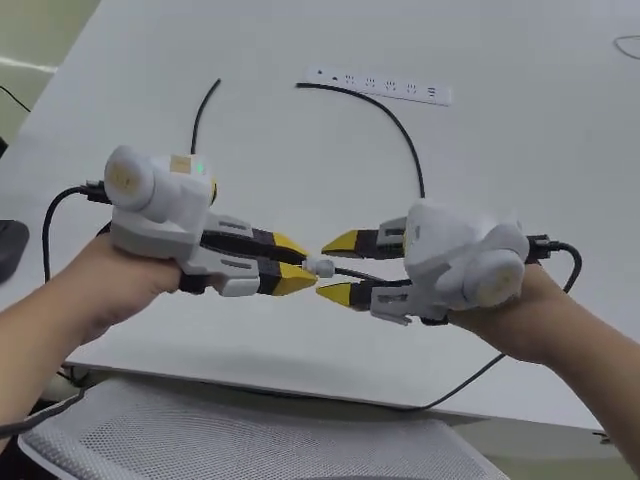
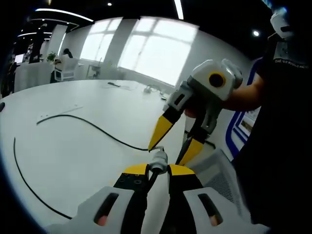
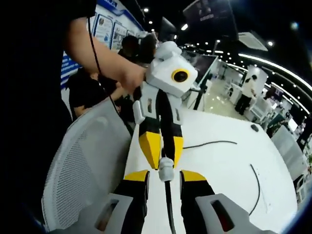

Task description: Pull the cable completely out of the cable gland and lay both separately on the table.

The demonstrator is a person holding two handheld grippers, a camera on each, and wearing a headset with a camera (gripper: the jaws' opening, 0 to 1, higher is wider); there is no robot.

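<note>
A small grey cable gland (image 1: 318,267) is held in the air over the table's near edge, with my left gripper (image 1: 301,264) shut on it. Between the yellow tips of my left gripper (image 2: 159,170) sits the cable gland (image 2: 158,160). A thin black cable (image 1: 368,276) leaves the gland to the right and passes between the spread jaws of my right gripper (image 1: 339,268), which is open. Facing the gland (image 3: 165,168), the right gripper (image 3: 165,177) has the cable (image 3: 168,200) running down between its fingers without being clamped.
A white power strip (image 1: 378,85) lies at the back of the white table (image 1: 520,130), its black cord (image 1: 405,135) curving toward me. Another black cord (image 1: 203,106) lies at the back left. A grey mesh chair (image 1: 250,435) sits below the near edge.
</note>
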